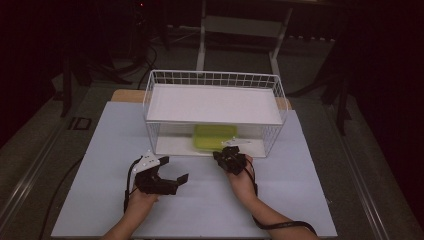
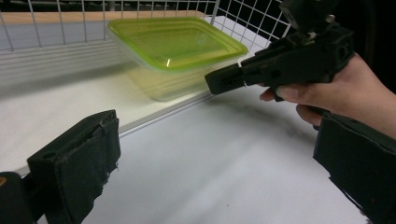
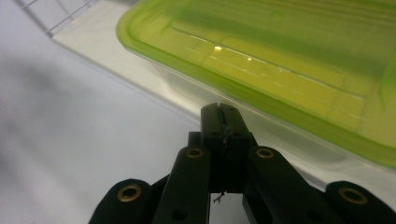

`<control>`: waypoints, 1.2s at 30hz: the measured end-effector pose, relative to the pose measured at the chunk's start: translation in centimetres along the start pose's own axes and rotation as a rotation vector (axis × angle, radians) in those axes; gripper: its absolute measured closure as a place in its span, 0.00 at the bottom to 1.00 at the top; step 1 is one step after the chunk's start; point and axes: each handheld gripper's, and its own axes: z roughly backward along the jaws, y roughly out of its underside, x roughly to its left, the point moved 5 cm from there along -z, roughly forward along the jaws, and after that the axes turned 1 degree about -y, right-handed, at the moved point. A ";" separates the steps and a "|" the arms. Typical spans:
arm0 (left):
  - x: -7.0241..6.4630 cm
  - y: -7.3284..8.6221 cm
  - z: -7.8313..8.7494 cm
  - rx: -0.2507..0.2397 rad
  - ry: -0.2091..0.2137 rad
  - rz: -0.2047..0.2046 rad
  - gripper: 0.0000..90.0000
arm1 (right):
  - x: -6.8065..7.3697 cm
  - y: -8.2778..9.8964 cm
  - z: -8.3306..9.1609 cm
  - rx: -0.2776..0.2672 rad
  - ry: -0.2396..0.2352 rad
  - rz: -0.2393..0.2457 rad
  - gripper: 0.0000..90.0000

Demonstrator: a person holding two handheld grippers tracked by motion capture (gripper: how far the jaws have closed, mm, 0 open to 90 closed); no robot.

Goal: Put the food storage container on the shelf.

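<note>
A clear box with a green lid (image 1: pixel 215 136) (image 2: pixel 177 44) (image 3: pixel 280 60) lies on the bottom board of a white wire rack (image 1: pixel 212 78), under its upper shelf. My right gripper (image 1: pixel 229 150) (image 3: pixel 220 112) is shut with nothing between its jaws. Its tip points at the box's near side, just at the rack's front edge; I cannot tell whether it touches. From the left gripper view, the right gripper (image 2: pixel 219 81) hangs beside the box. My left gripper (image 1: pixel 175 169) (image 2: pixel 215 186) stands wide open over the bare table, to the left and nearer the person, holding nothing.
The rack's wire walls (image 2: pixel 252 18) close its sides and back, and its front is open. A white board (image 1: pixel 215 102) forms the upper shelf. A pale sheet (image 1: pixel 295 195) covers the table, with dark floor and stands beyond.
</note>
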 end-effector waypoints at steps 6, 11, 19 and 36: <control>0.0 0.1 0.0 0.002 -0.002 0.003 0.01 | -0.9 -0.7 -0.7 -0.018 0.039 -0.024 1.00; -0.1 0.1 -0.1 0.000 0.008 0.002 0.01 | -1.7 -1.3 -1.0 -0.030 0.053 -0.046 1.00; -0.1 0.2 -0.2 0.005 0.012 0.006 0.01 | -2.0 -1.9 -1.5 -0.041 0.055 -0.065 1.00; 0.0 0.2 -0.1 0.009 0.011 0.006 0.01 | -2.3 -2.6 -1.9 -0.057 0.064 -0.085 1.00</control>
